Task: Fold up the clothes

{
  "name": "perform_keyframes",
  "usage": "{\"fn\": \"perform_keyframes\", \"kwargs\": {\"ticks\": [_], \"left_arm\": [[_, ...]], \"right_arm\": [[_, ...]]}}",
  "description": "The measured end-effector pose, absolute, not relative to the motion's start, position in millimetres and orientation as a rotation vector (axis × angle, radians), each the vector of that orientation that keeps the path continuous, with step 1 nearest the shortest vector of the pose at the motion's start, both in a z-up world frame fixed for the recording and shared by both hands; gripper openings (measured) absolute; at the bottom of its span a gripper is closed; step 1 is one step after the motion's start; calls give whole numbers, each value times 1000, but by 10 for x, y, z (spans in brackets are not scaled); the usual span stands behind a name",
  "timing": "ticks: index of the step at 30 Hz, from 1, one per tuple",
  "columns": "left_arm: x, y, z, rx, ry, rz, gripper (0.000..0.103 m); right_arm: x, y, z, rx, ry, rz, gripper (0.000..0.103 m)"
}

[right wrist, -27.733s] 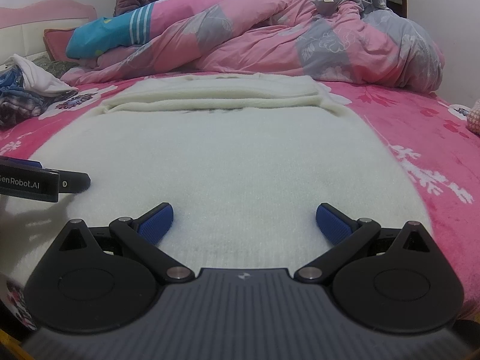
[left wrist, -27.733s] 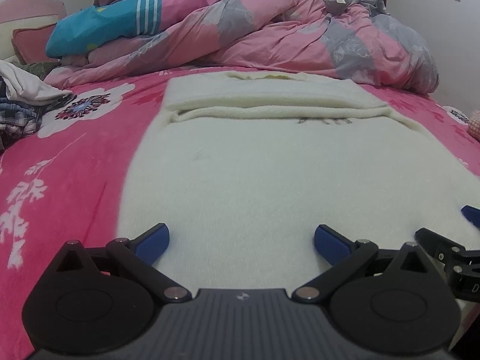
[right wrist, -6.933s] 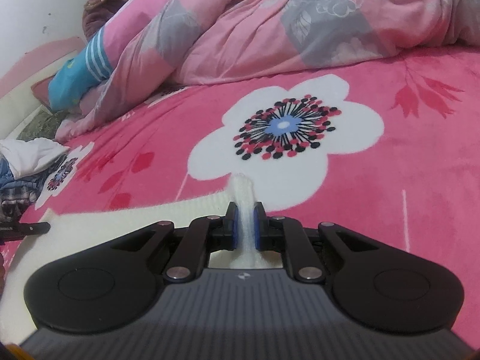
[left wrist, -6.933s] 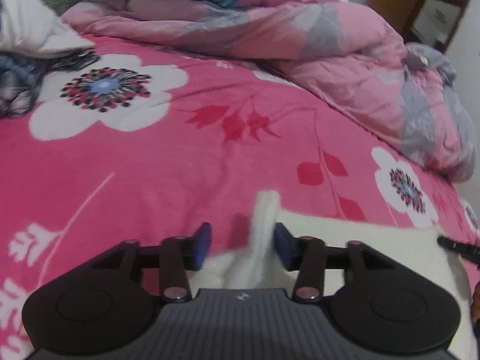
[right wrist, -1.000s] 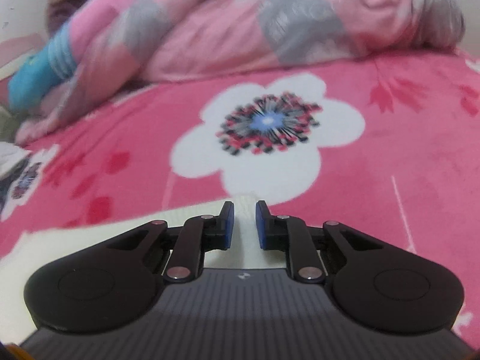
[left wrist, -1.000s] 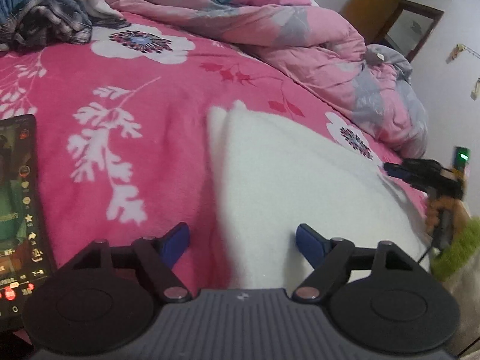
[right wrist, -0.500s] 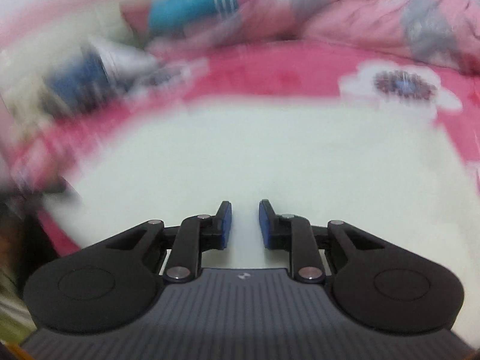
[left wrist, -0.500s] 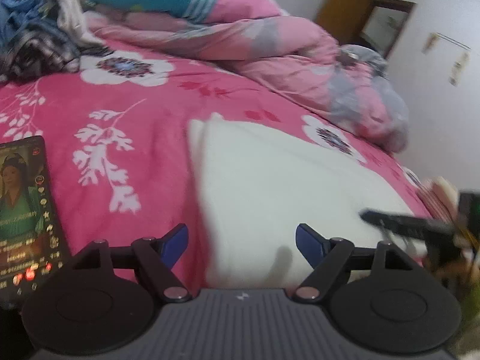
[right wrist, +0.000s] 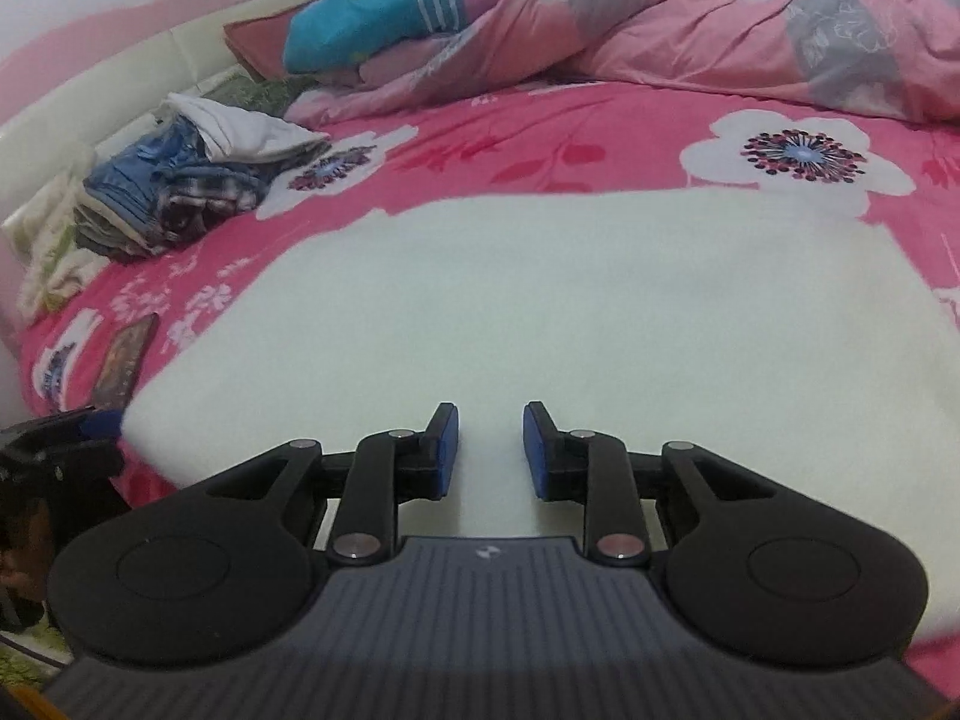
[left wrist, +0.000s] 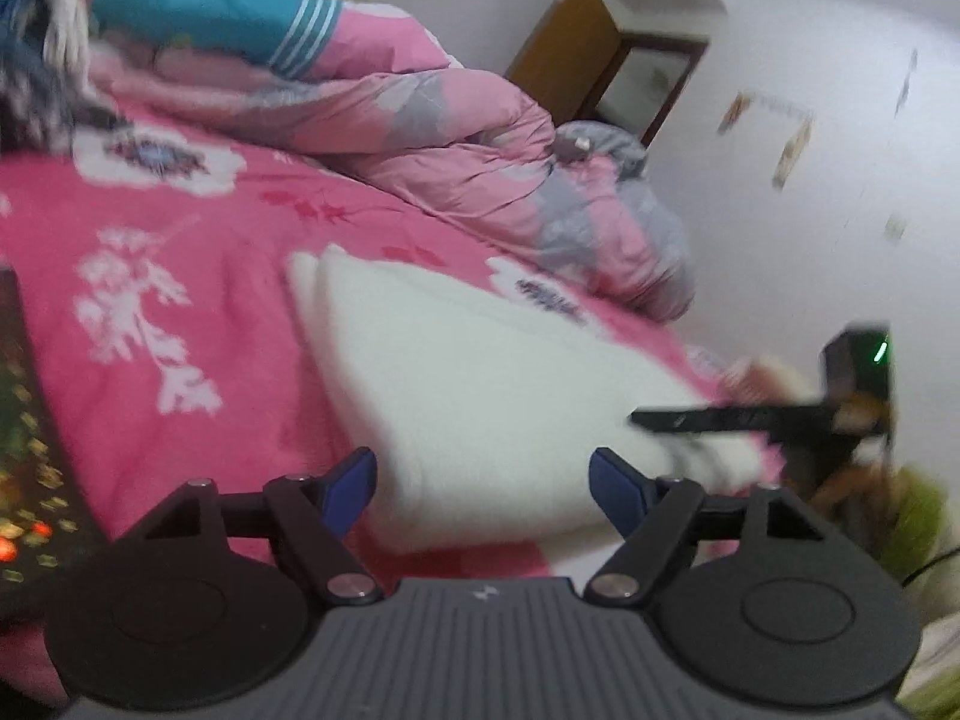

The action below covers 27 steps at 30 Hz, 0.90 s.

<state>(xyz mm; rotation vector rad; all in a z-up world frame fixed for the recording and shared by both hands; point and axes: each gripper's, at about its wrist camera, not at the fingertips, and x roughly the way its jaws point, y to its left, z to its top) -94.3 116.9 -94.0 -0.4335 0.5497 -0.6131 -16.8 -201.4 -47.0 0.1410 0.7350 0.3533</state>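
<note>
A cream fleece garment (right wrist: 600, 312) lies folded into a flat rectangle on the pink flowered bed sheet (right wrist: 540, 144). My right gripper (right wrist: 489, 444) hovers over its near edge. Its jaws are opening a little and nothing is pinched between them. In the left wrist view the same garment (left wrist: 480, 384) shows its near left corner between the fingers of my left gripper (left wrist: 483, 480). That gripper's jaws are wide and closing slightly, and the pads do not press the cloth. The right gripper (left wrist: 720, 417) reaches in over the garment's right side. The left gripper (right wrist: 60, 438) sits at the garment's near left corner.
A phone (right wrist: 123, 360) with a lit screen lies on the sheet left of the garment. A pile of folded clothes (right wrist: 174, 192) sits at the far left by the headboard. A crumpled pink and grey duvet (right wrist: 720, 30) fills the far side. A wooden cabinet (left wrist: 600, 72) stands against the wall.
My right gripper swung back from the garment's far corner to its near edge, and its jaws parted slightly. The left view turned right, and the left jaws narrowed a little.
</note>
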Motion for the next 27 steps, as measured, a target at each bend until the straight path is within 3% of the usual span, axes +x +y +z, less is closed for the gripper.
{"fn": "perform_keyframes", "kwargs": {"ticks": [4, 17, 22, 27], "left_arm": [[-868, 1234, -1023, -474, 547, -718, 73], [-930, 1246, -962, -249, 662, -784, 68], [-1085, 1407, -860, -273, 641, -683, 68], [-1211, 1518, -763, -307, 612, -602, 68]], "right_arm": [[-136, -1958, -494, 159, 743, 323, 25], [-112, -1763, -401, 67, 749, 313, 29], [-299, -1303, -179, -4, 651, 558, 29], [-420, -767, -380, -62, 659, 820, 25]]}}
